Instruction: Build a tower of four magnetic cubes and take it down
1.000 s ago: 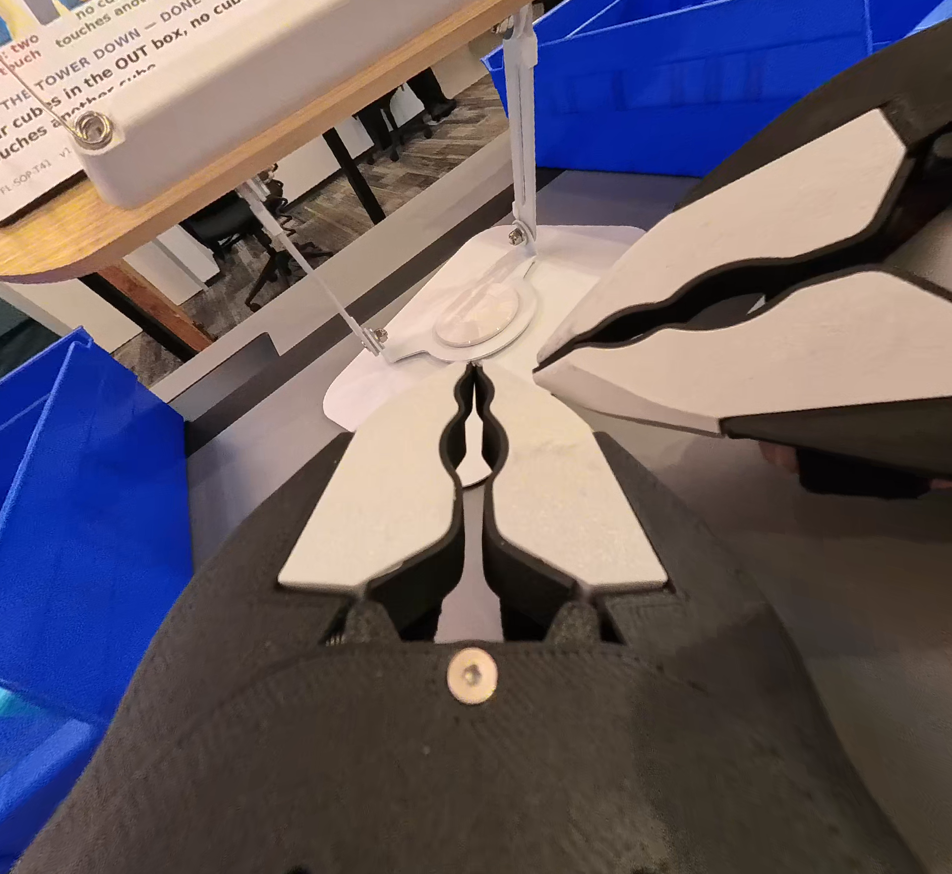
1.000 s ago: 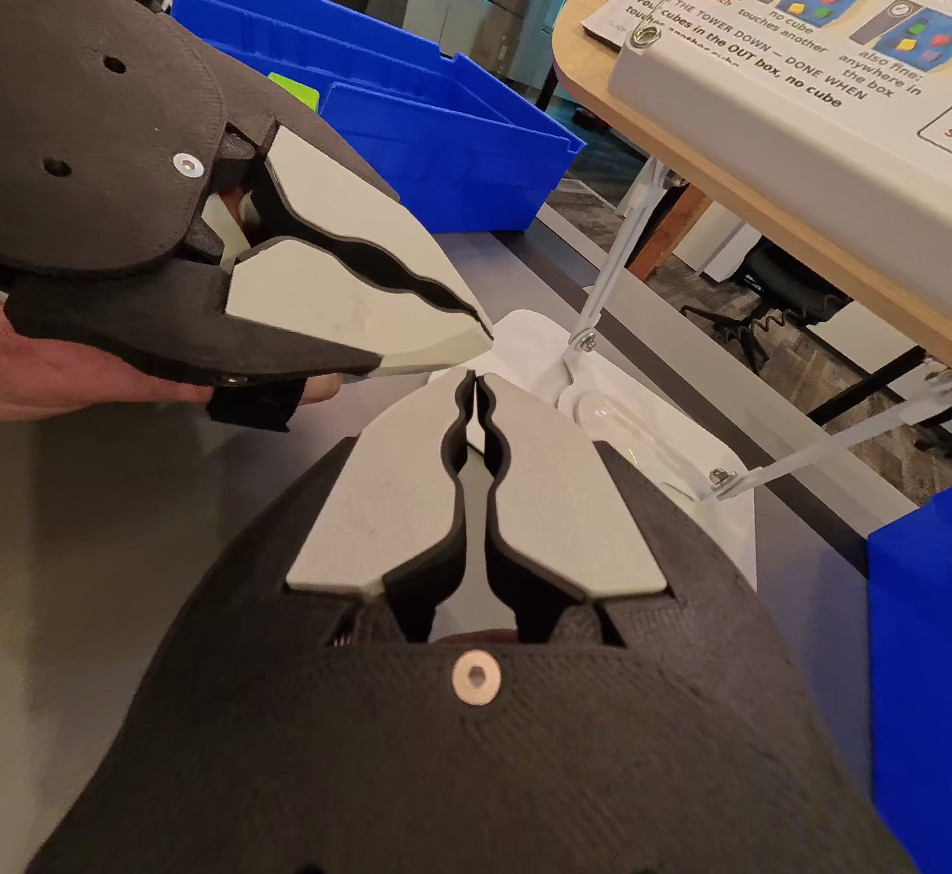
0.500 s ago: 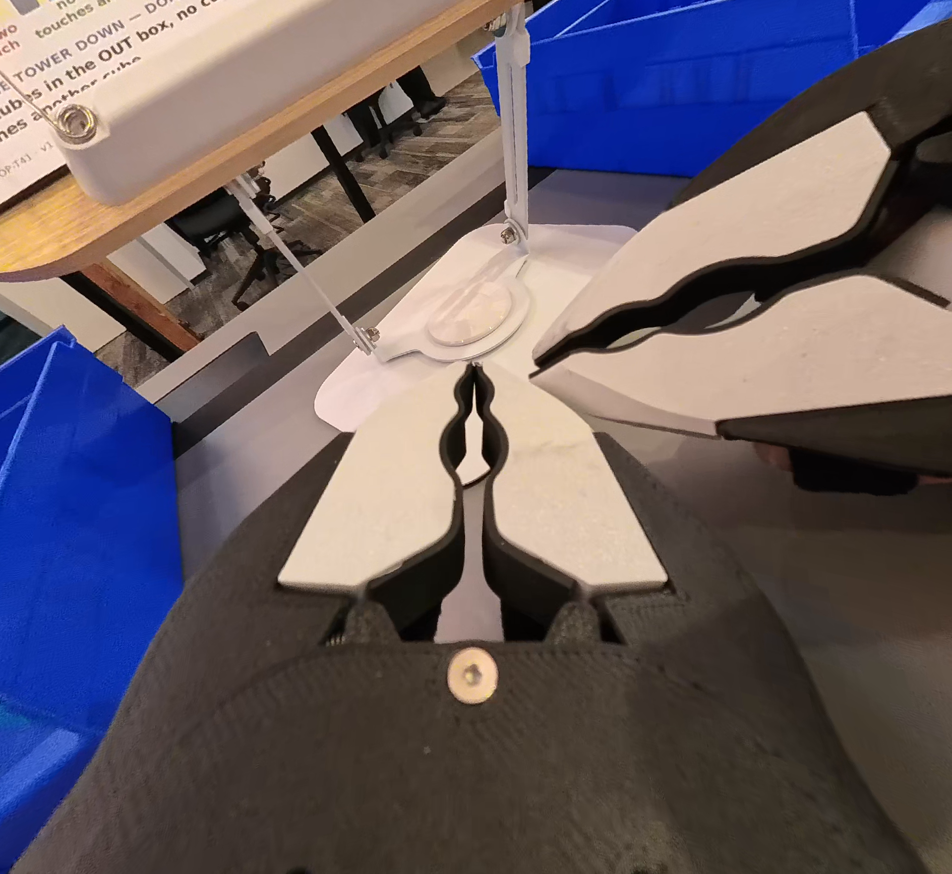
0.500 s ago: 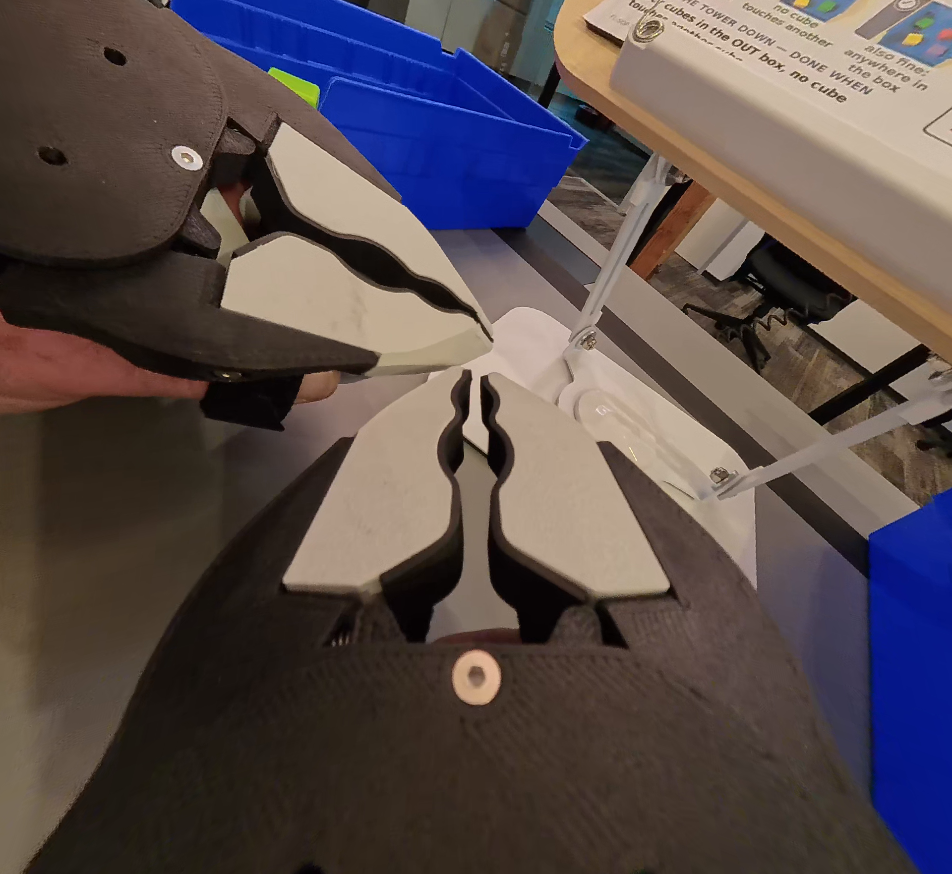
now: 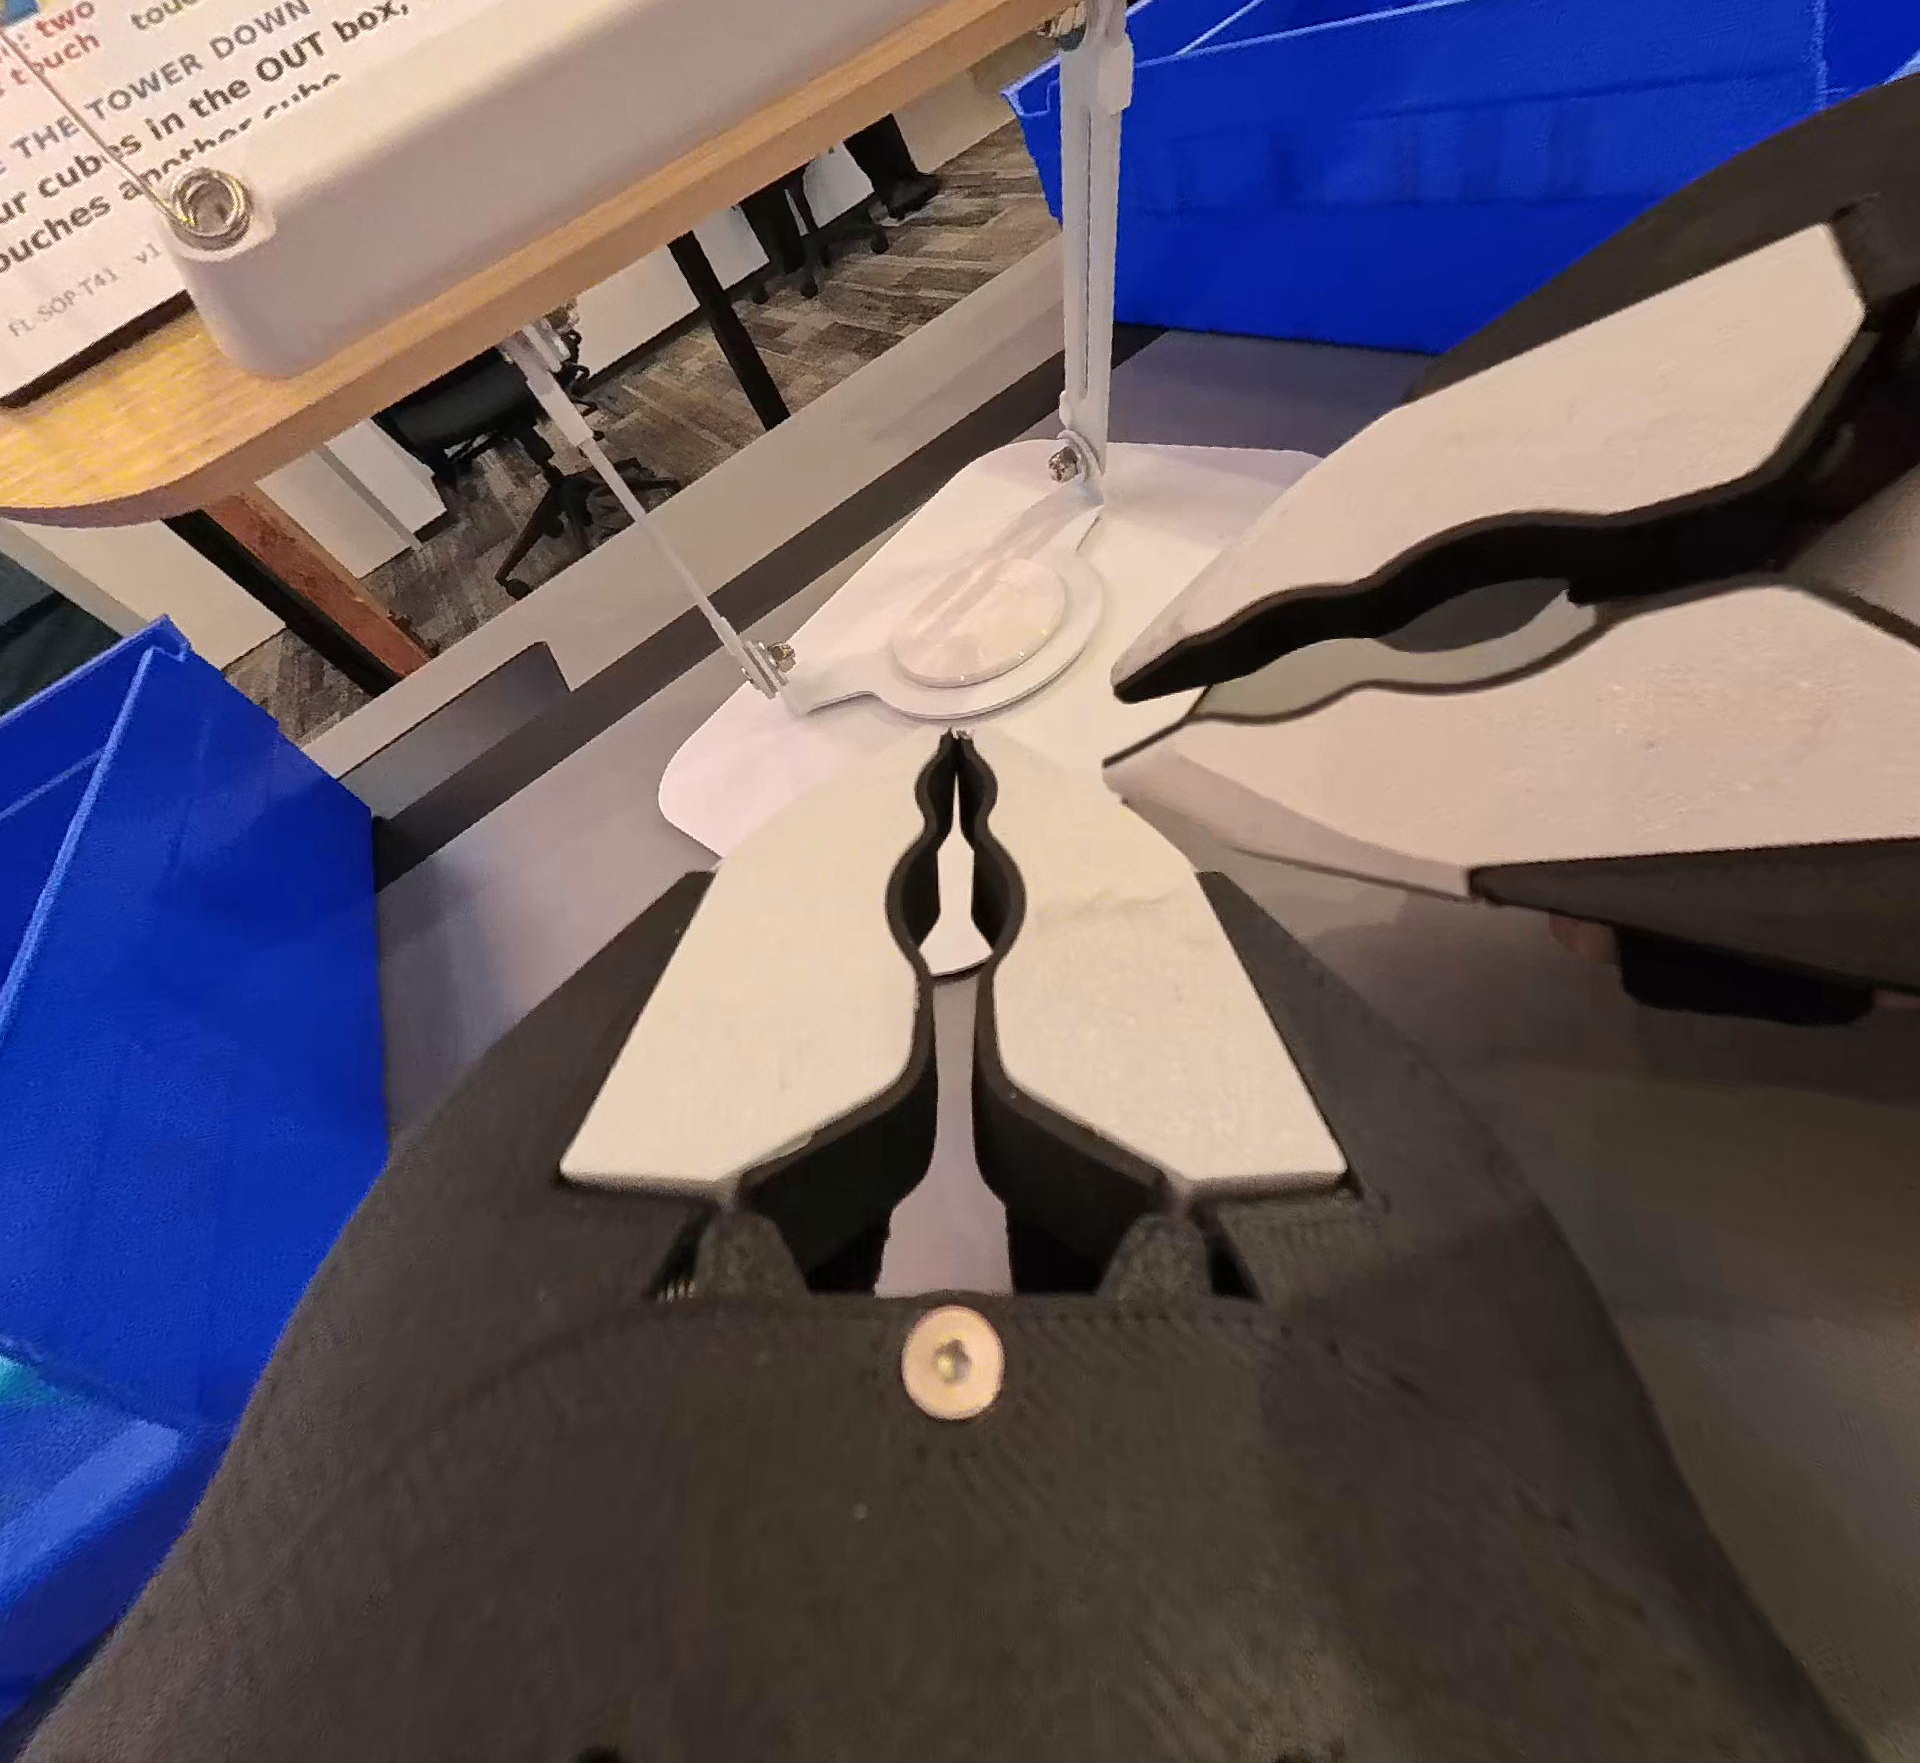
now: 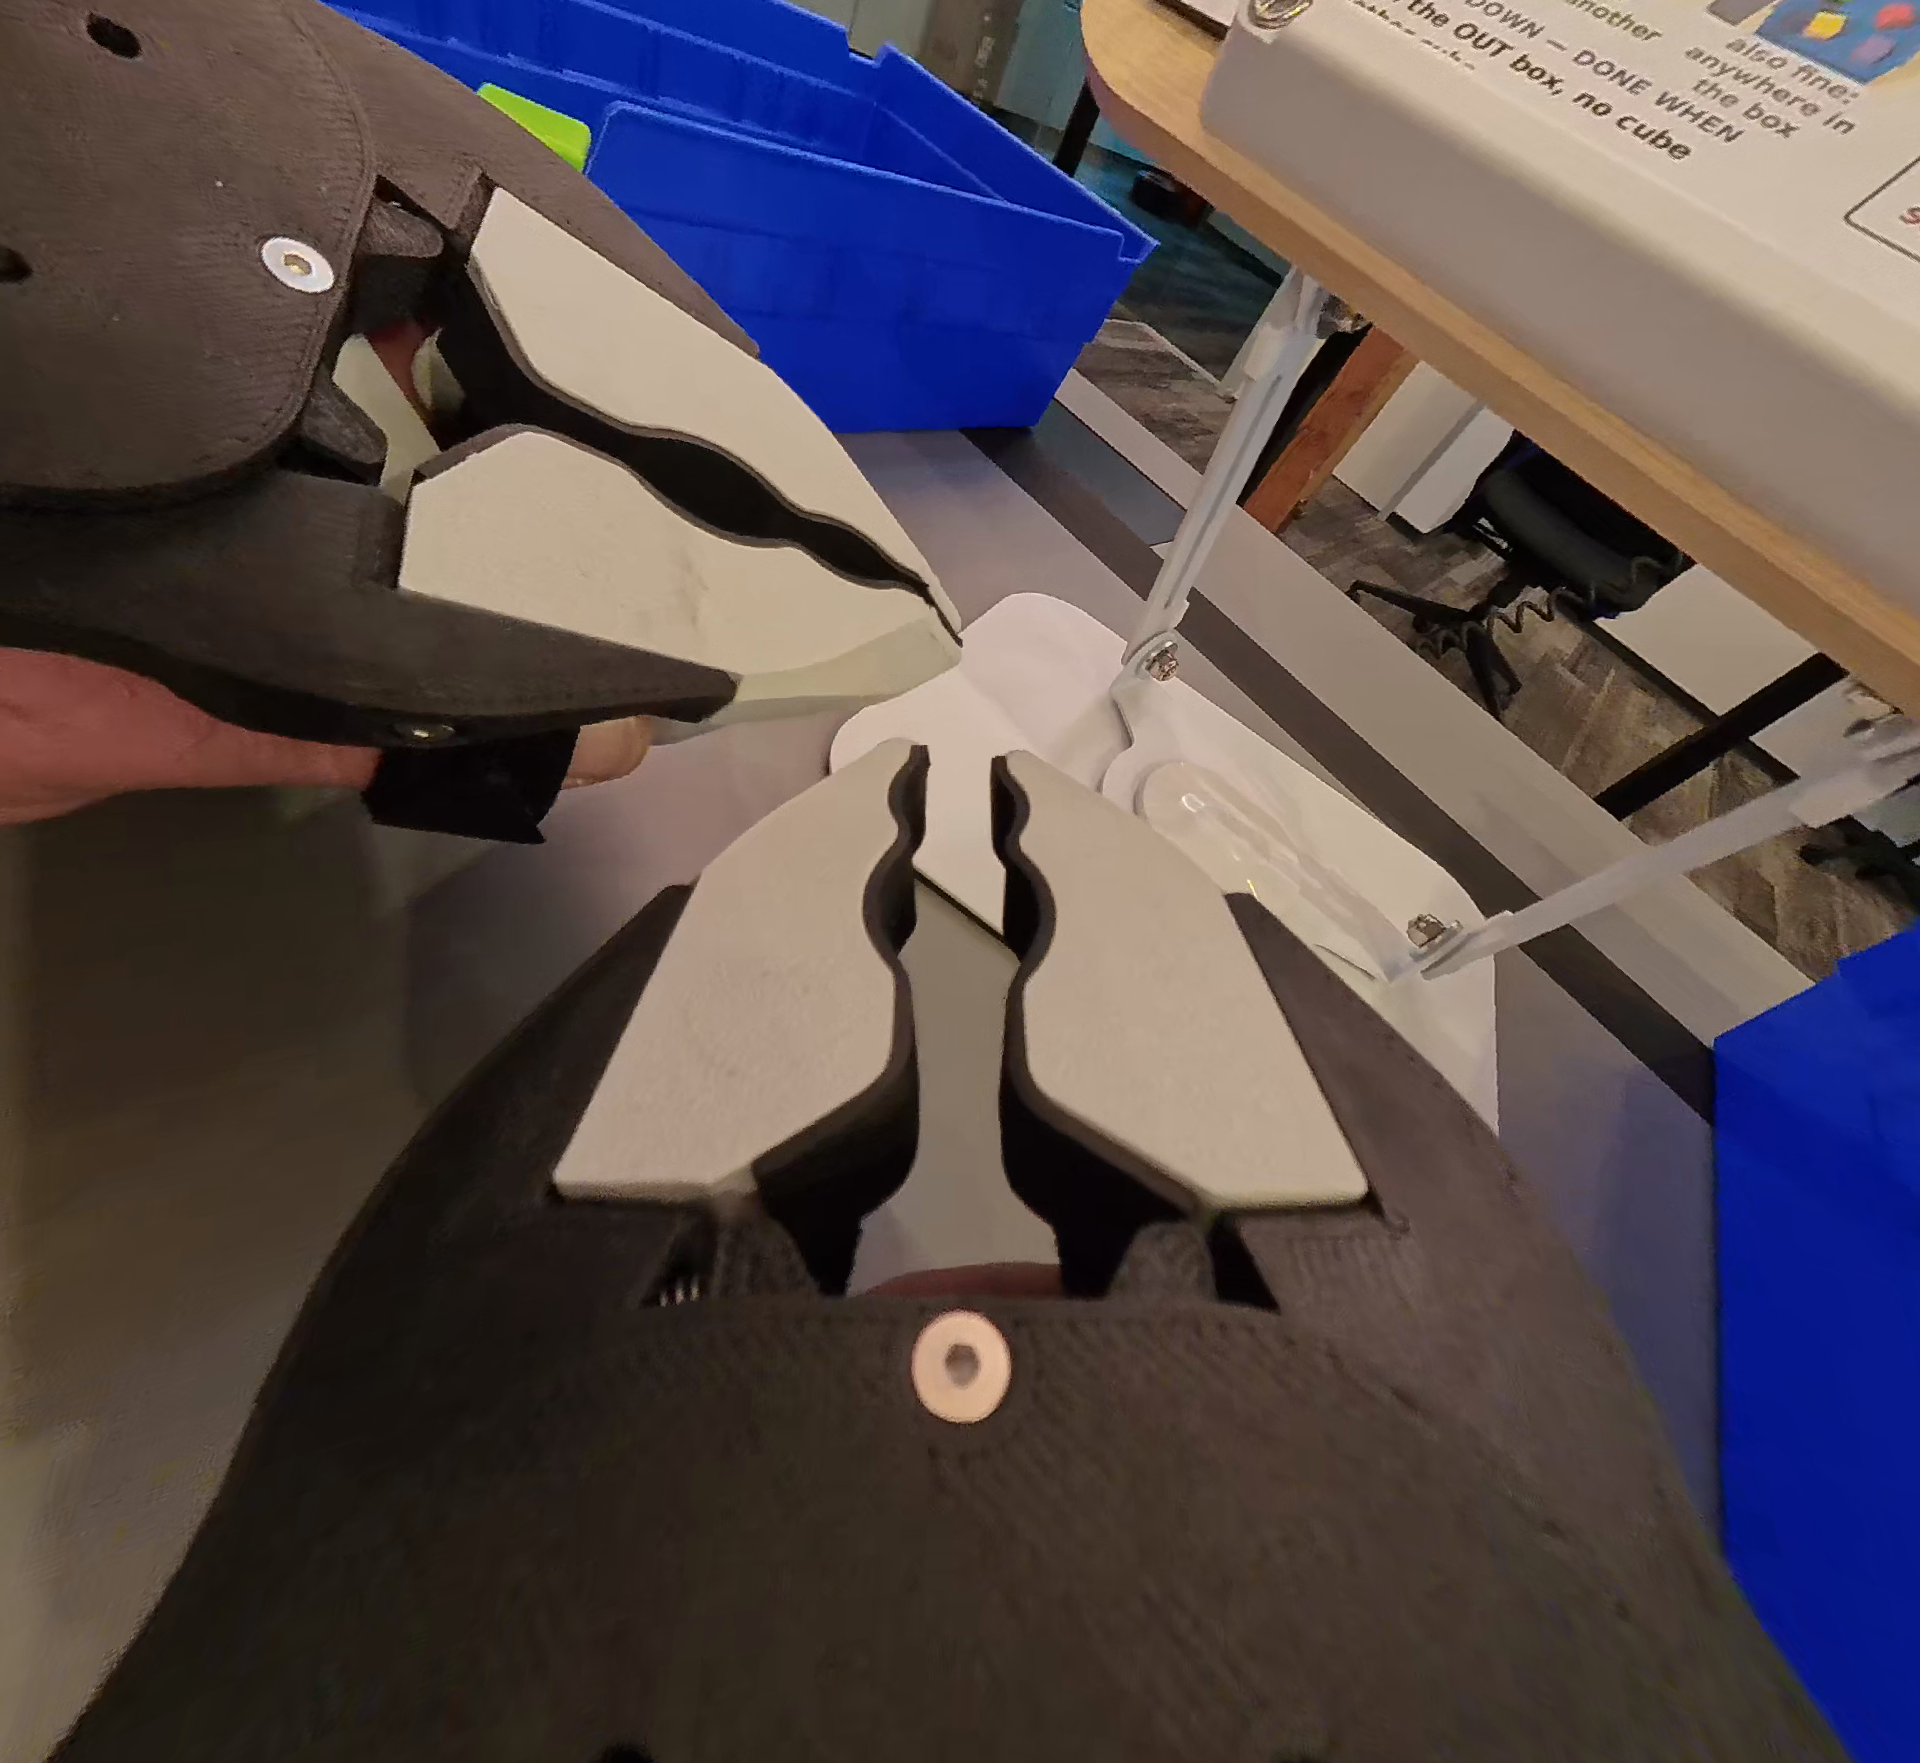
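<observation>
My left gripper [image 5: 956, 745] is shut and empty, its tips just above the near edge of the white mat [image 5: 748, 768]. My right gripper [image 6: 956, 763] is open by a narrow gap and empty, over the same mat [image 6: 997, 664]. The two grippers point at each other's tips: the right one [image 5: 1112, 726] shows on the right in the left wrist view, the left one [image 6: 940, 638] on the left in the right wrist view. A green cube corner [image 6: 535, 124] peeks over the rim of the far blue bin [image 6: 831, 259]. I see no other cubes.
A white stand base with a clear disc [image 5: 982, 627] sits on the mat, with thin struts holding a board with an instruction sheet [image 5: 416, 51] overhead. Blue bins stand at the left [image 5: 156, 986] and back right [image 5: 1455, 155]. A hand [image 6: 104, 747] holds the left gripper. Less than 4 cm separates the two grippers' tips.
My right gripper's fingers have parted from shut to a narrow gap. My left gripper stays shut. Both have shifted only slightly.
</observation>
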Demonstrator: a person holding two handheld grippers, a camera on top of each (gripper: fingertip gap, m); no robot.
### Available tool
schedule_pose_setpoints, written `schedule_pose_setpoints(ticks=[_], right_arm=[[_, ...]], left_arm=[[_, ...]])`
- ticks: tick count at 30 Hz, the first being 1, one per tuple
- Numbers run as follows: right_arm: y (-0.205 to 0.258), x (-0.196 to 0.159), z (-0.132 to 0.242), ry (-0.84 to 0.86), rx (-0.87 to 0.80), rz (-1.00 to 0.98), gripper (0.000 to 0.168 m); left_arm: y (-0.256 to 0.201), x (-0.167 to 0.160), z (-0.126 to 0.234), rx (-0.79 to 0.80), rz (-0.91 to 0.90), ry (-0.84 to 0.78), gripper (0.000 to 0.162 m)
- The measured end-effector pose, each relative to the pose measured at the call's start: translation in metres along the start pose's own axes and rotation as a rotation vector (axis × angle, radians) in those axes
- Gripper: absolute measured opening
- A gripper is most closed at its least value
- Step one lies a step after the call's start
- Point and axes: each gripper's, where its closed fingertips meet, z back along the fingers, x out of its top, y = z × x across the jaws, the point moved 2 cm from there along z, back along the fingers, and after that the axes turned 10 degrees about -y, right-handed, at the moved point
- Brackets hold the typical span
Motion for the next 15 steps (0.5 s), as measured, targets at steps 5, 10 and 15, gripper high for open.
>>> schedule_pose_setpoints(ticks=[5,10,15], right_arm=[[0.0005,-0.0018,-0.0012,0.015,-0.014,0.025,0.015],[-0.0063,-0.0059,-0.0019,0.041,-0.049,0.018,0.014],[-0.0085,-0.0082,-0.0025,0.058,-0.066,0.028,0.014]], left_arm=[[-0.0002,-0.0003,-0.0002,-0.001,-0.001,0.003,0.0],[-0.0012,-0.0003,-0.0003,-0.007,-0.004,0.002,0.0],[-0.0014,-0.0007,-0.0006,-0.007,-0.007,0.006,0.0]])
